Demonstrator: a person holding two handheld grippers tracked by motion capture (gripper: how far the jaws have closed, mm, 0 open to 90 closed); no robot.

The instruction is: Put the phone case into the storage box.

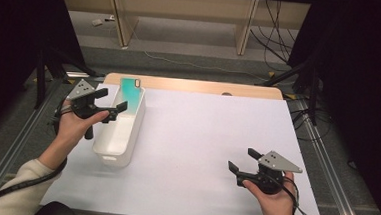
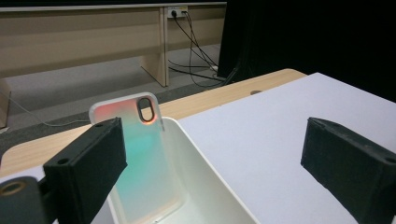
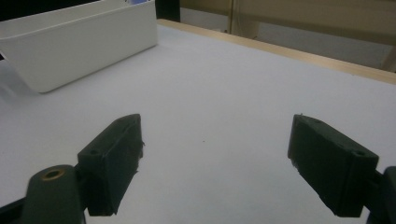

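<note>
A white oblong bin [image 1: 135, 133] stands on the left part of the table. A translucent phone case [image 1: 130, 95], teal fading to pink at the top, leans upright against the bin's far inner end. In the left gripper view the phone case [image 2: 140, 154] stands just beyond the left jaw, inside the bin [image 2: 210, 186]. My left gripper [image 1: 113, 99] hovers over the bin's far left rim, open and holding nothing [image 2: 215, 154]. My right gripper [image 1: 243, 159] rests low near the table's front right, open and empty [image 3: 215, 158], with the bin [image 3: 79, 46] far off to its left.
A white sheet [image 1: 201, 138] covers the table, with a wooden edge [image 1: 195, 85] along the far side. Metal rails [image 1: 321, 145] run down both sides. Cables [image 1: 278, 37] and wooden furniture legs [image 1: 246, 30] lie on the floor beyond.
</note>
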